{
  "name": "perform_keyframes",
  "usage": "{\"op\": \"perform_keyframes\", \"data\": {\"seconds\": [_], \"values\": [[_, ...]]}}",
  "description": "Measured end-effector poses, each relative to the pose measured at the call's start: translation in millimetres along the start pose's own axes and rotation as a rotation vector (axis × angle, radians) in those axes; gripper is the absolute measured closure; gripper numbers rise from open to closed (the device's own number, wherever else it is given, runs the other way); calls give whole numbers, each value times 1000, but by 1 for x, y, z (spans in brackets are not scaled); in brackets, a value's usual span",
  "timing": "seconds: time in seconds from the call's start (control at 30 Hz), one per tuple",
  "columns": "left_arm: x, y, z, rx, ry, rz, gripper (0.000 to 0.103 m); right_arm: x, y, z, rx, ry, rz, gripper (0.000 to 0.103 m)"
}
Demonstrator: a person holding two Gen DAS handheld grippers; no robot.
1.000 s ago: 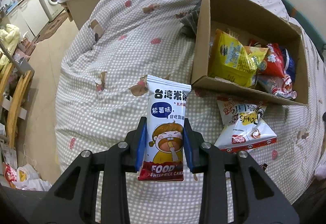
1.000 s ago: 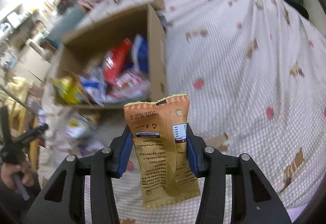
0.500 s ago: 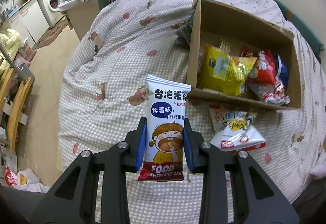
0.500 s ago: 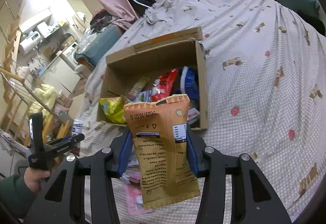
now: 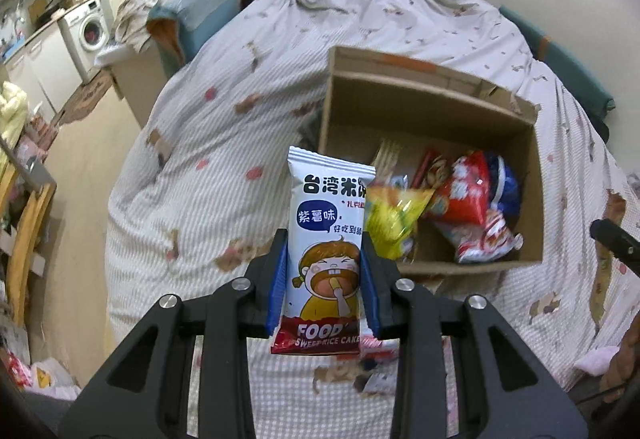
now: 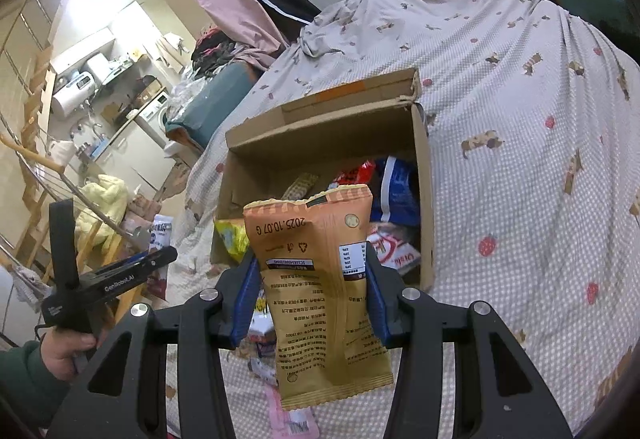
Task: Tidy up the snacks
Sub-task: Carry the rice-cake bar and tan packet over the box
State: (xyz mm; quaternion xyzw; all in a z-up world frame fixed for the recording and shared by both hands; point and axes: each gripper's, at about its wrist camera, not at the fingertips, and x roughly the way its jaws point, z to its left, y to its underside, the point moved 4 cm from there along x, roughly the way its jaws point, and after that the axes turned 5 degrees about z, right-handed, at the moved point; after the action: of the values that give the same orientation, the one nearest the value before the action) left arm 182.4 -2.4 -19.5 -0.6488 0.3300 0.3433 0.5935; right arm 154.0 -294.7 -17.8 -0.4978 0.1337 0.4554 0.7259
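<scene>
left gripper (image 5: 325,279): pinching the white rice-cake packet (image 5: 326,239) by its lower half between the blue pads; the packet stands upright, its top edge poking toward 12 o'clock, in the air over the bedspread (image 5: 200,167), short of the box

right gripper (image 6: 310,299): pinching the orange snack pouch (image 6: 320,291) across its middle; the pouch is back side out and upside down, its puffed lower end hanging free at 6 o'clock

cardboard box (image 5: 532,175): open on the bed, at 1 o'clock from the left gripper and 12 o'clock from the right one; already holds a yellow bag (image 5: 390,219), a red bag (image 5: 464,195) and a blue bag (image 5: 506,183) heaped toward the near wall

loose packets on the bed: a few lie just below the near wall of the box, at 6 o'clock behind both held snacks, not yet put away

risk, clash: both grippers face the same opening, and the left hand (image 6: 66,353) shows at 8 o'clock in the right view; going in together could knock the tools or packets against each other

risk, rim: a release too early would likely drop a packet on the near wall or flap, so it slides back onto the bedspread

risk, grip: the pouch is air-filled and slick; it may twist or slip in the pinch, or burst if squeezed harder

risk, footing: the box sits on soft bedding; a push on its wall could tip or shift it
</scene>
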Motion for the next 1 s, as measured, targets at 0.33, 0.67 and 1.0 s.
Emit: {"op": "perform_keyframes", "data": {"seconds": [0.33,0.67,1.0], "values": [[1,-42,-41,60,7,-78,75,6,-39,-19,52,-16,-81,54],[41,-68,-77,113,29,-45,74,60,-60,-34,127,-66,-16,54],[91,-71,-68,75,-11,30,74,107,-73,-29,172,-92,48,54]]}}
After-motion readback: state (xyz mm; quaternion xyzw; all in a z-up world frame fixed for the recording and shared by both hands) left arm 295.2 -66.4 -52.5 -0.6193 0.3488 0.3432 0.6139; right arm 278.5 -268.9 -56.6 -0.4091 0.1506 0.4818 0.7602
